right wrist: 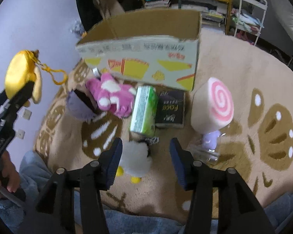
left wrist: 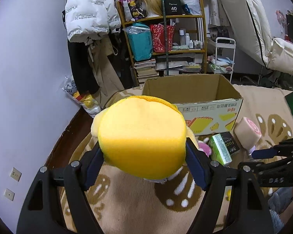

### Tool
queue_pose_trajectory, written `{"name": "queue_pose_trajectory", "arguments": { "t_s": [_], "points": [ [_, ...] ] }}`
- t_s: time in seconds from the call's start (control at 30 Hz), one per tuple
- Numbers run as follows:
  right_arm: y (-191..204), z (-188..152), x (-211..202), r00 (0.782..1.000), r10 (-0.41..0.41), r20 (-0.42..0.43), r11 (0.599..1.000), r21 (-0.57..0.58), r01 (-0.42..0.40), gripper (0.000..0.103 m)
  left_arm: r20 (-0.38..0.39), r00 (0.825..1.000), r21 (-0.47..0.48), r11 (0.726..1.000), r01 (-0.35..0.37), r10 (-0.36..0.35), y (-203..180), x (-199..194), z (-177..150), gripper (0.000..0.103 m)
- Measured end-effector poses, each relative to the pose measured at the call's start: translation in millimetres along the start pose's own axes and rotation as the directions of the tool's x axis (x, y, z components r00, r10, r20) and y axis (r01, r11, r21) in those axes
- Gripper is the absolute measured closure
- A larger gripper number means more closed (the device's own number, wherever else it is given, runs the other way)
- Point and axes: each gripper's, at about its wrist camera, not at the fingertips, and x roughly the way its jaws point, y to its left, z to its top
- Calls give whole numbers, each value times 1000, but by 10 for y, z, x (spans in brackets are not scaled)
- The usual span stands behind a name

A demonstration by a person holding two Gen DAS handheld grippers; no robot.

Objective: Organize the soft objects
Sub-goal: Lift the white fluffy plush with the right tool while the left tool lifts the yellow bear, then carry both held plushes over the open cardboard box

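The right gripper (right wrist: 145, 162) stands with its jaws apart above a small white plush (right wrist: 134, 159) with yellow feet; that toy lies between the pads, not yet pinched. It is the nearest thing on the carpet before the cardboard box (right wrist: 146, 50). The left gripper (left wrist: 144, 159) squeezes a yellow plush (left wrist: 141, 136) and carries it in the air, on the near-left side of the box.

Close before the box remain a pink plush (right wrist: 113, 95), a green packet (right wrist: 144, 109), a dark packet (right wrist: 171, 108) and a swirl cushion (right wrist: 214, 107). What shows of the box interior looks empty, so I judge the sorting is only starting.
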Motion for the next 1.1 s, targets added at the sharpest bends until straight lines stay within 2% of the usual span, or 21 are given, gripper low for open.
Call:
{"name": "queue_pose_trajectory", "arguments": {
  "t_s": [0.2, 0.47, 0.5, 0.57, 0.6, 0.87, 0.93, 1.1],
  "points": [
    [62, 16, 223, 998, 0, -62, 1000, -15, -1, 50, -13, 1000, -3, 1000, -2, 2, 7, 33, 10, 26],
    [251, -65, 627, 984, -64, -166, 990, -132, 42, 51, -32, 999, -17, 1000, 4, -5, 14, 80, 0, 26],
    [255, -77, 673, 982, -70, -177, 990, -134, 47, 53, -34, 999, -16, 1000, 6, -7, 8, 85, -5, 26],
    [238, -92, 770, 975, -70, -210, 991, -130, 43, 67, -38, 999, -12, 1000, 8, -8, -6, 96, -16, 26],
    [222, -95, 786, 975, -68, -213, 991, -124, 42, 67, -39, 999, -10, 1000, 6, -7, -12, 100, -19, 26],
    [191, -96, 676, 984, -57, -171, 992, -122, 36, 72, -31, 1000, -13, 1000, -3, 2, -2, 85, -18, 26],
    [227, -95, 611, 989, -56, -139, 990, -135, 38, 72, -24, 1000, -14, 1000, -6, 5, 10, 65, -20, 26],
    [253, -39, 307, 996, -85, 13, 987, -133, 86, 72, -9, 1000, -14, 1000, -8, 7, 13, 20, -22, 26]
  ]
}}
